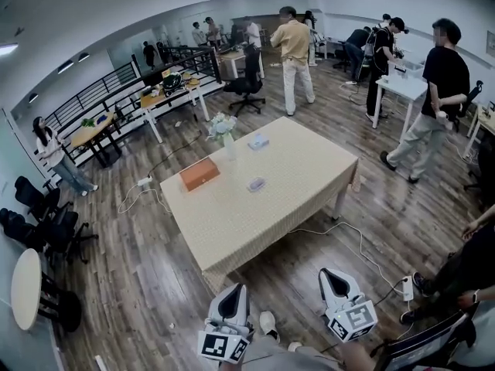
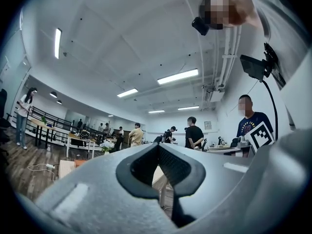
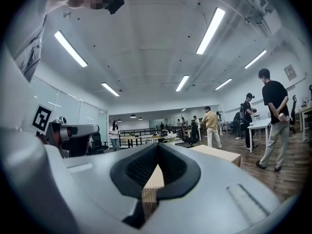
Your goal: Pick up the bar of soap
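We look down on a dark wood-plank floor (image 1: 139, 284), with a low table (image 1: 294, 176) under a pale checked cloth at its middle. Beyond the table stand white desks (image 1: 406, 87), a black office chair (image 1: 246, 82) and a black railing (image 1: 100, 91). Long strip lights (image 3: 210, 30) run across the white ceiling above it.

Head view: high, steeply down over whole table (image 1: 294, 168), room beyond. Left gripper view, right gripper view: low, level, from left gripper (image 1: 234, 288), right gripper (image 1: 326, 272) short of table's near corner. Shared: table, person in yellow shirt (image 1: 295, 45).
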Available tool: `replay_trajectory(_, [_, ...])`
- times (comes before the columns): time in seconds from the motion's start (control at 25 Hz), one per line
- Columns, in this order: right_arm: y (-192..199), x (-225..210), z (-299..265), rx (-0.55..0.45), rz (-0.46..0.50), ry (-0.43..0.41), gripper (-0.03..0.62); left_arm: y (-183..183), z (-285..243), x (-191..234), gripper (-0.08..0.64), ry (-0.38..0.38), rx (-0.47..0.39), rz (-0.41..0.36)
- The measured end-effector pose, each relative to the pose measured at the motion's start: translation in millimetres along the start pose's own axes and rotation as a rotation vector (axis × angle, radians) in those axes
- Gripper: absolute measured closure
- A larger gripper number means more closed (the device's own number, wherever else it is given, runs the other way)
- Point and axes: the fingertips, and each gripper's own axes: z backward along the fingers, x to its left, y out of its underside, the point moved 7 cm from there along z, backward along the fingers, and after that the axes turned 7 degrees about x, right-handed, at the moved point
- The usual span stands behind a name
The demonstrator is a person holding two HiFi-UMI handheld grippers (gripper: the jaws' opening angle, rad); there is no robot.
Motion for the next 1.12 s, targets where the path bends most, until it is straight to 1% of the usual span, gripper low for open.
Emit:
replay_trajectory(0.28, [-1,-9,-42,0.029,-0.004,0.022,0.604,1,-37,39,0.569,0.027,0.005,0.004])
replay_trajectory(0.64, [-6,-17,-126,0.055,0.002,0.032,0.603,14,-96,105,0.569,0.051,0.028,0.030])
replay_trajectory(0.8, [-15,-17,-163,0.049,0.014,0.051,0.603,11,-119,139,0.569,0.068,0.024,0.040])
replay_trajectory(0.96, [-19,-17,-190,0.048,0.018,0.084,0.603,10,-138,165,0.569,0.099,0.022,0.040])
replay_trajectory(1.12, [-18,-16,-209,0.041,0.020,0.099,0.603,14,-155,185,0.569,0.139,0.021,0.026])
